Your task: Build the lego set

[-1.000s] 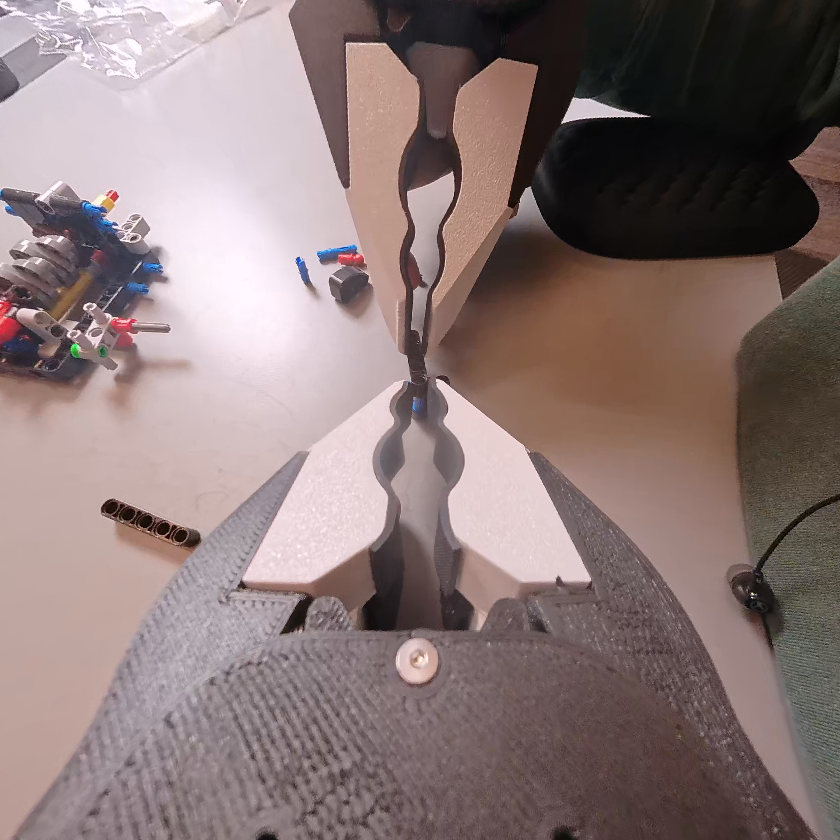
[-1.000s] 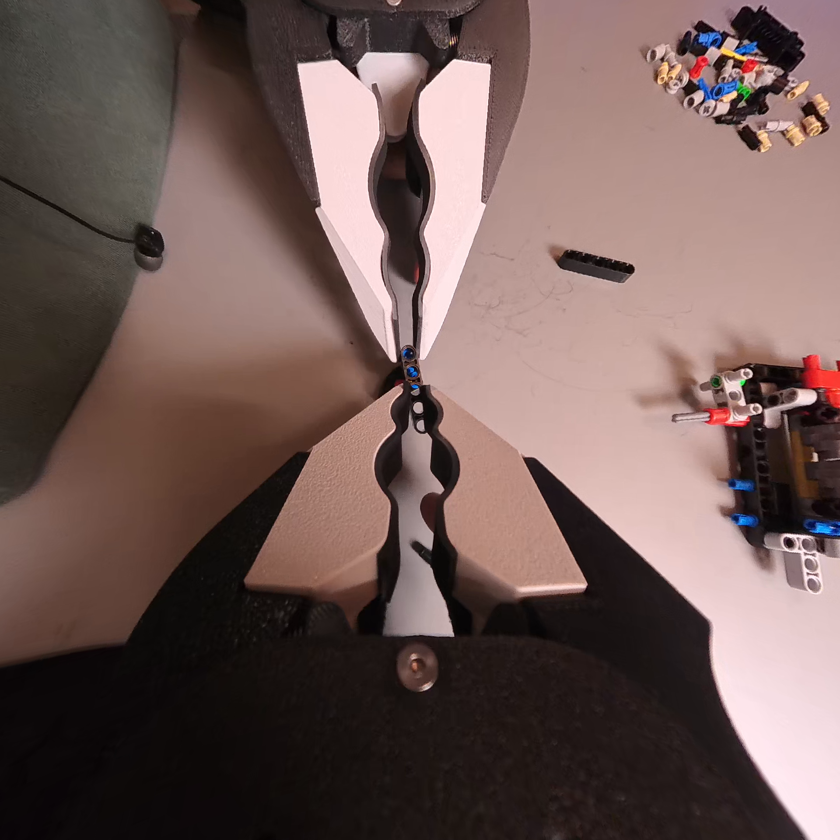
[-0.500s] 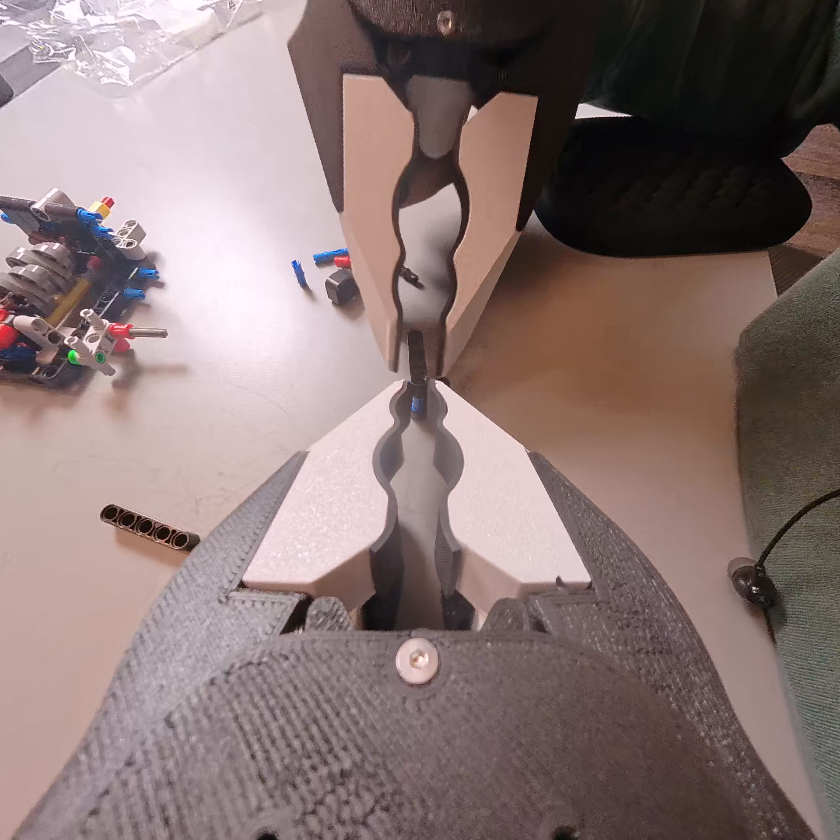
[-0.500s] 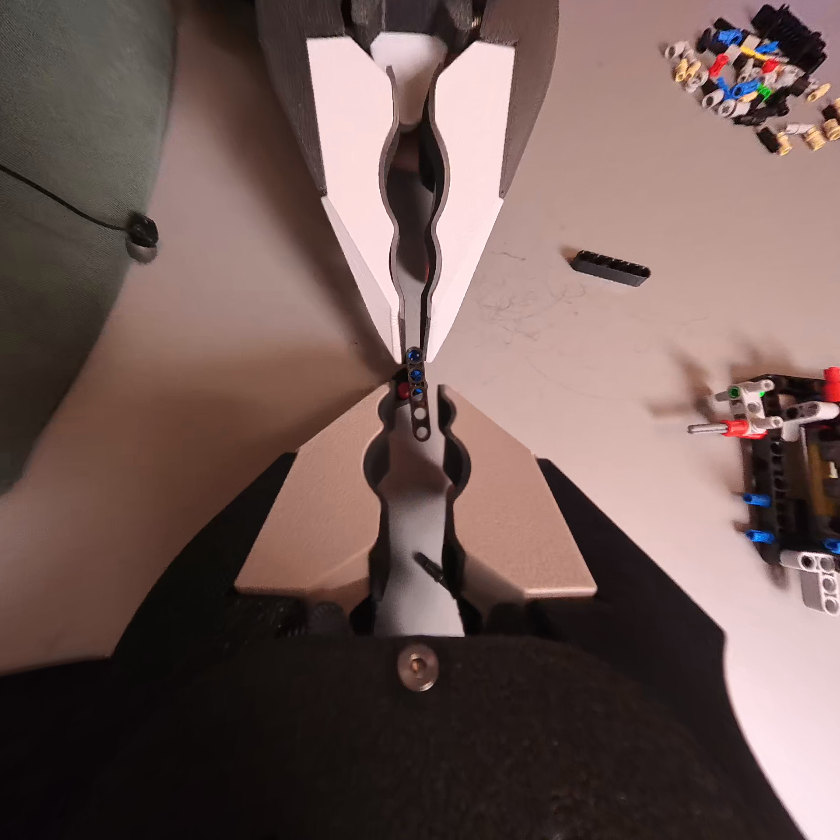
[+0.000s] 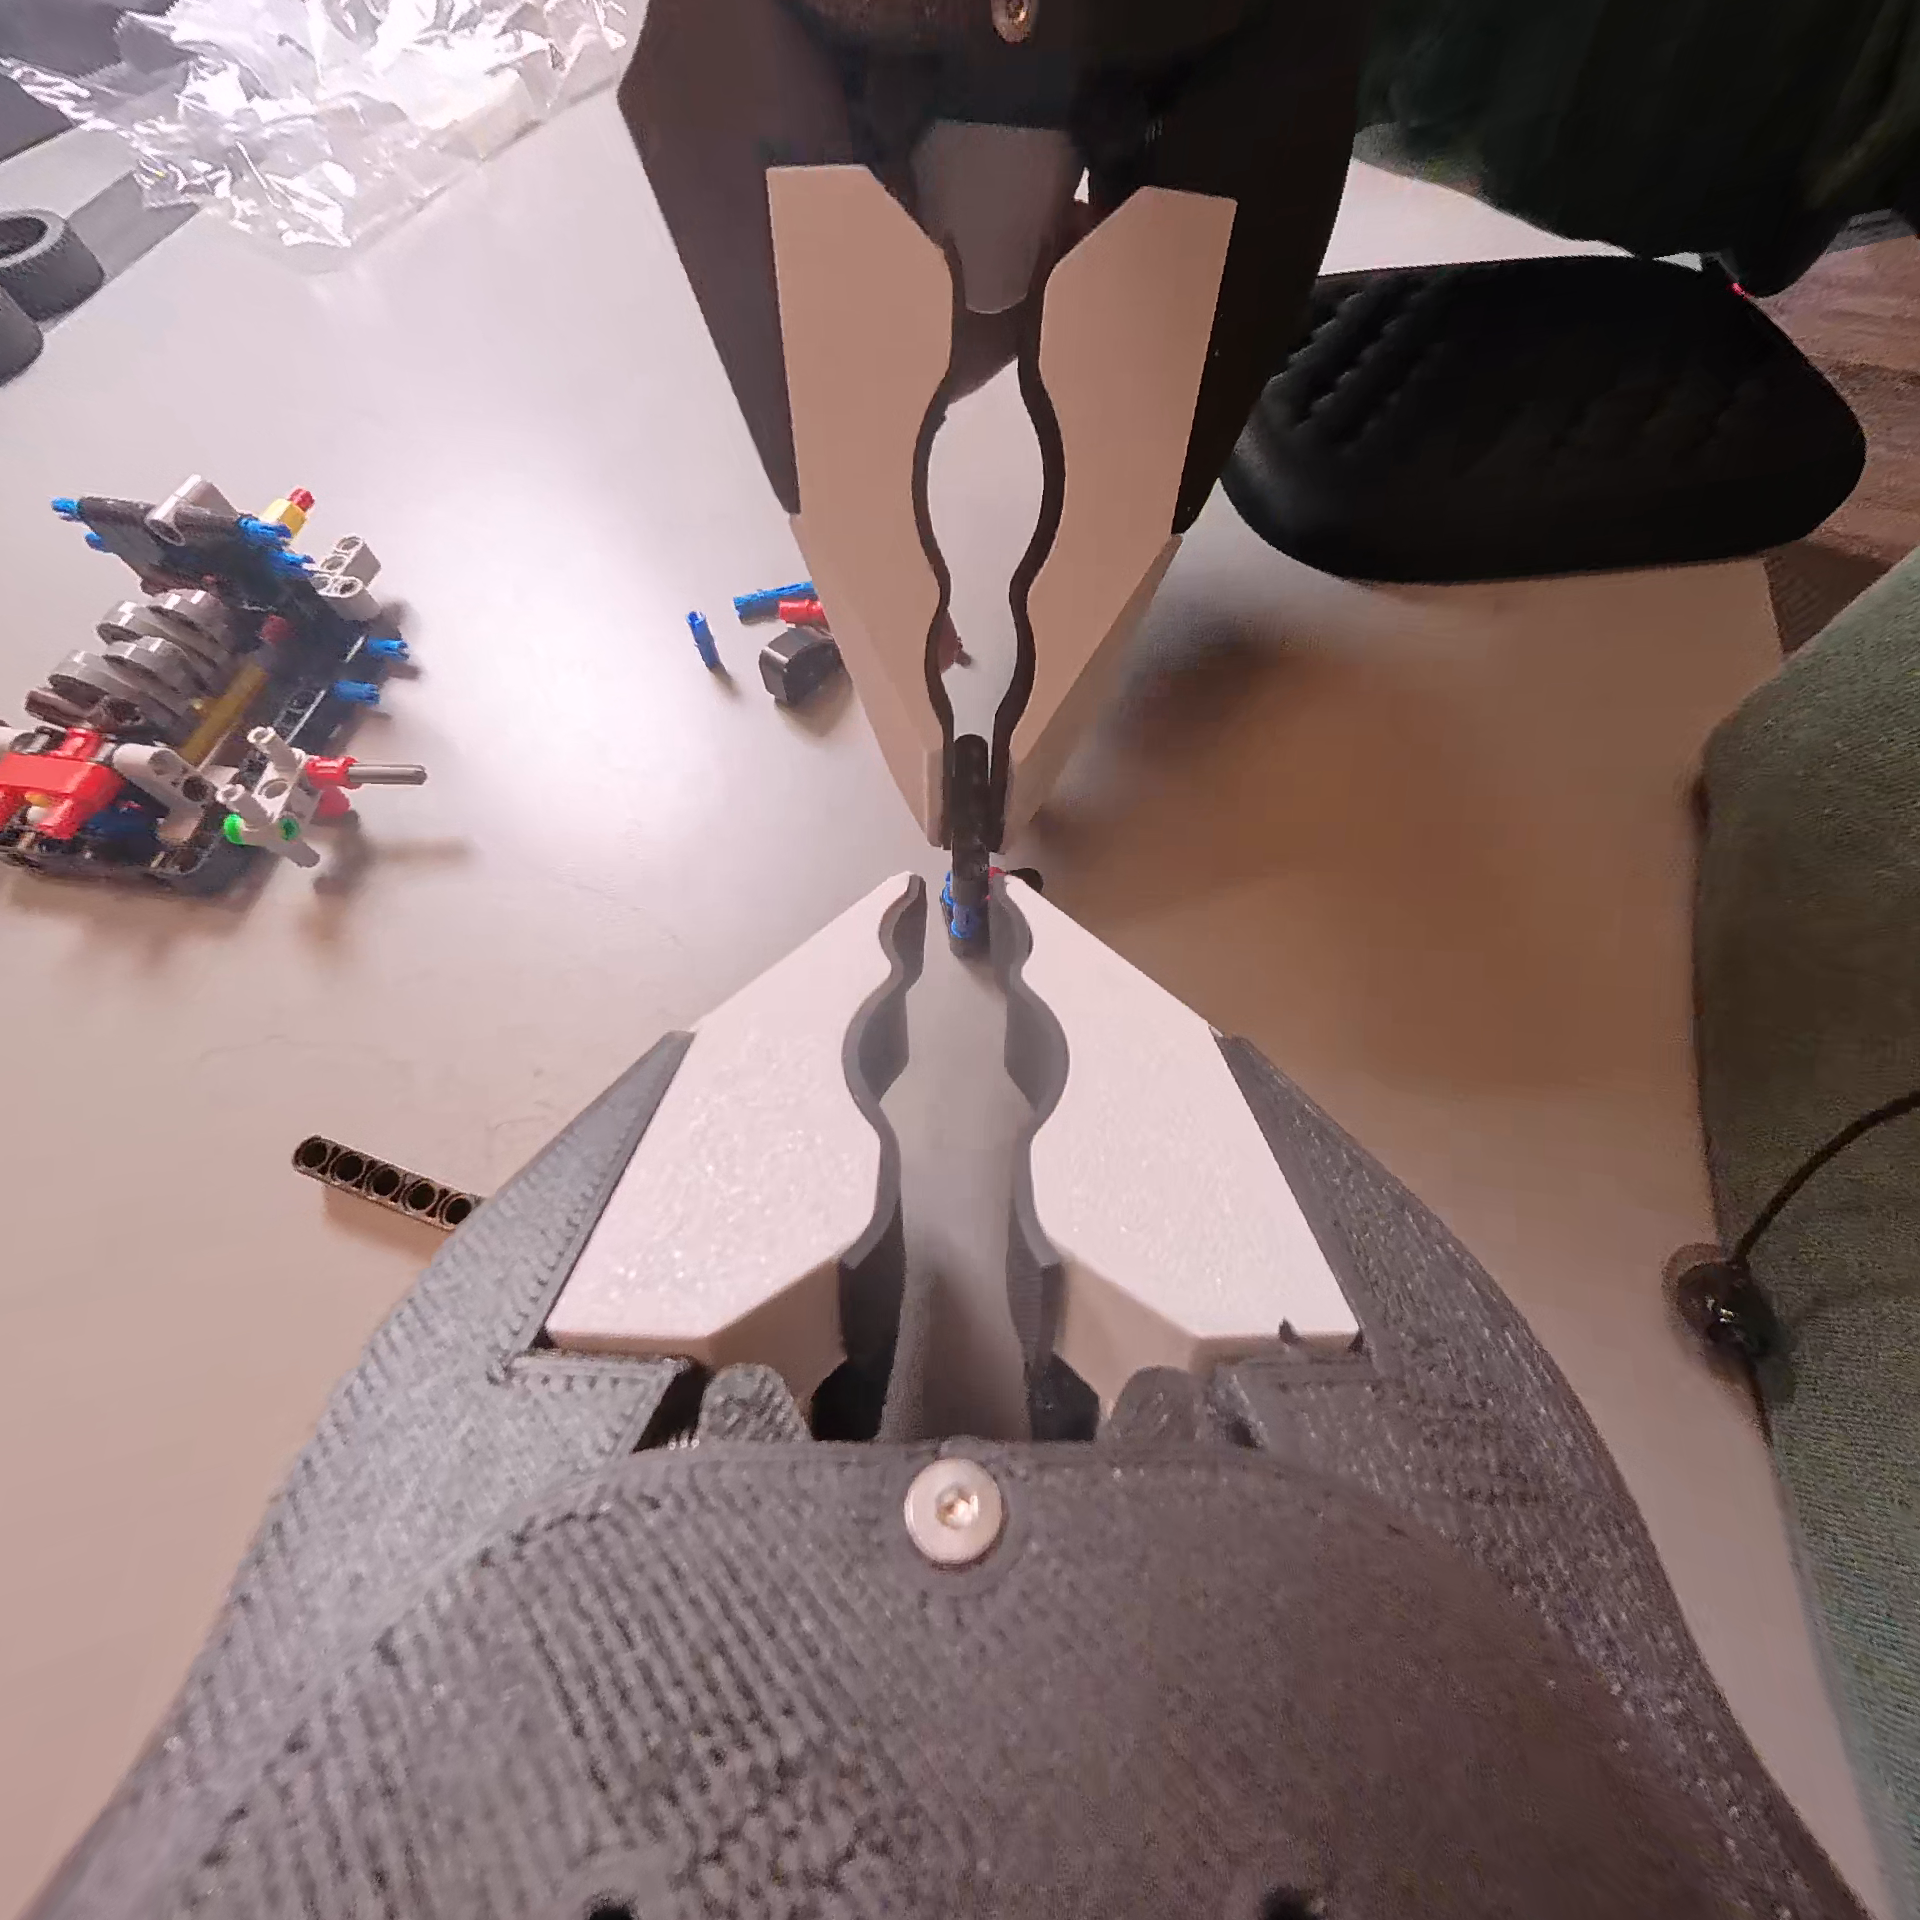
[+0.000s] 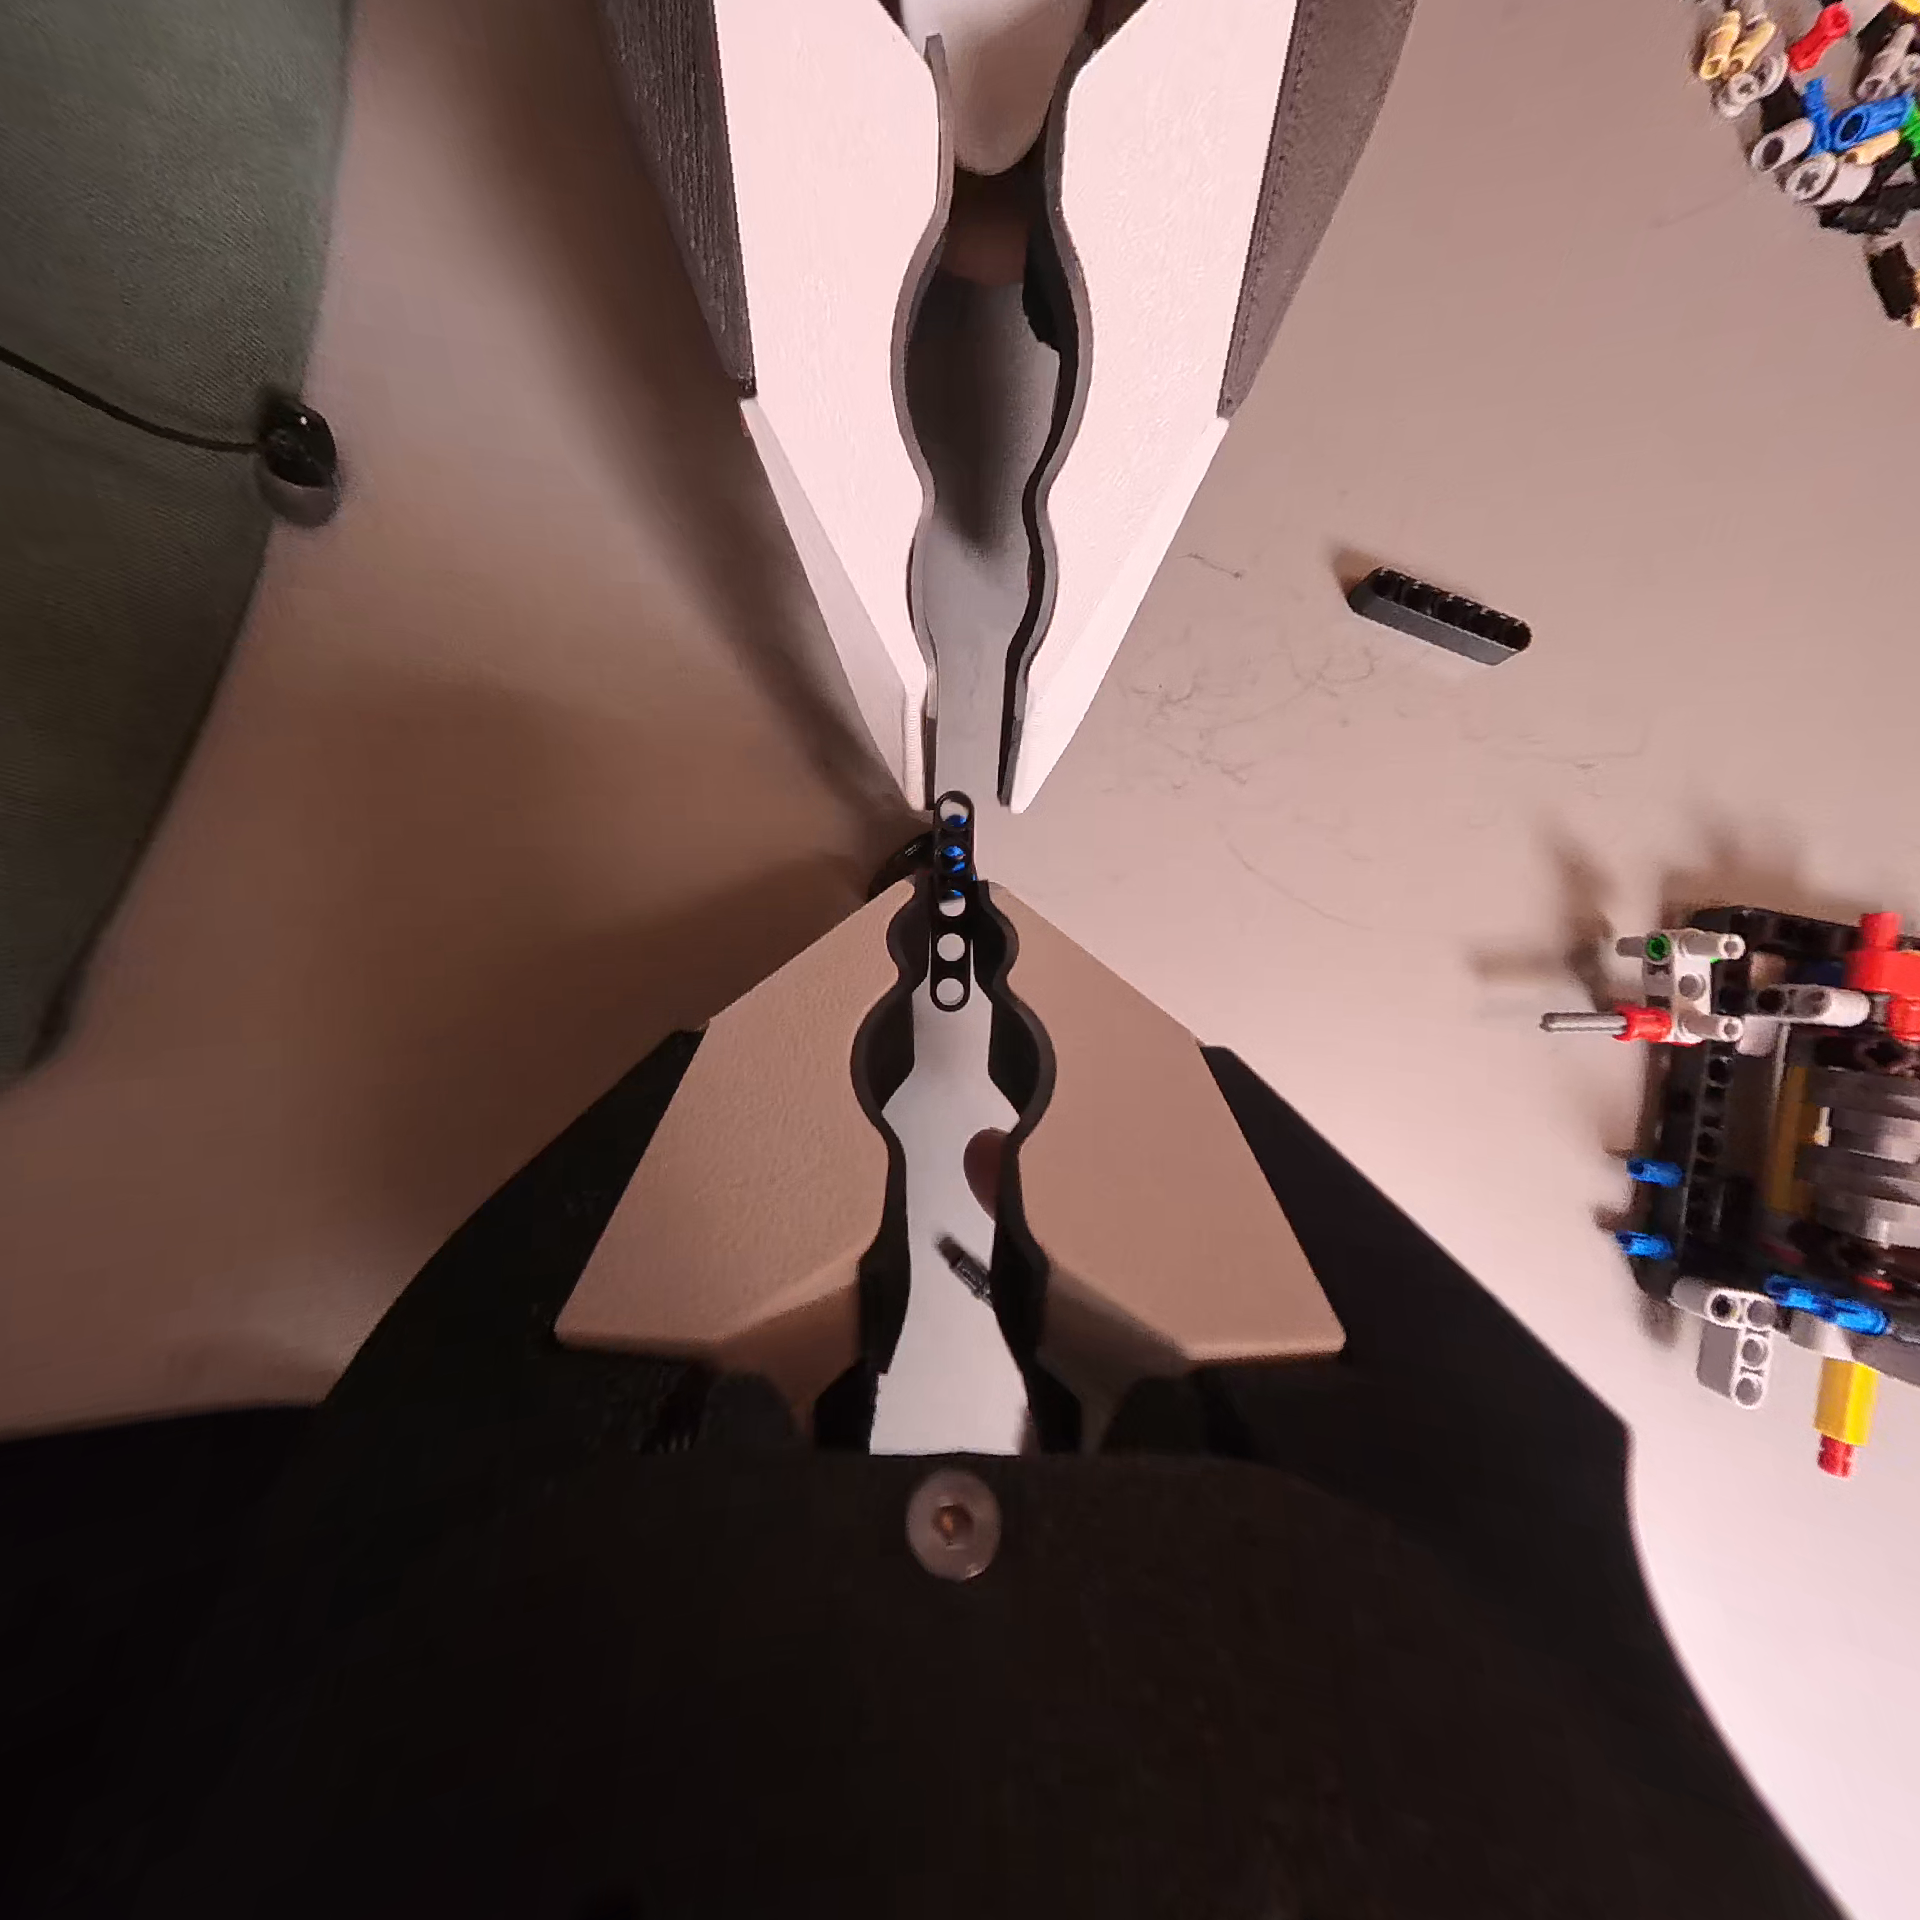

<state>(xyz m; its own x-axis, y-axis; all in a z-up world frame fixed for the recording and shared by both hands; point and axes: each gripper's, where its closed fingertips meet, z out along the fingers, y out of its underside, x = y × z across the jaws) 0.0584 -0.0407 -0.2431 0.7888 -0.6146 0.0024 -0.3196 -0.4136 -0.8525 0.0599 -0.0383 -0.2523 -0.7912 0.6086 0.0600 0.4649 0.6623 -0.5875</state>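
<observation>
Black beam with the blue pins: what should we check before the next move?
1. Right gripper shut on the black beam: ok.
2. Left gripper jaws apart at the beam's other end: ok.
3. Blue pins pushed fully in: cannot tell.
4. Partly built model in sight on the table: ok.
5. Loose spare beam lying off to the side, away from both grippers' tips: ok.

Parts pile point(image 6: 1839, 145) cut by frame edge

No readable text, labels, brands, numbers or signs anywhere, in either wrist view.
</observation>
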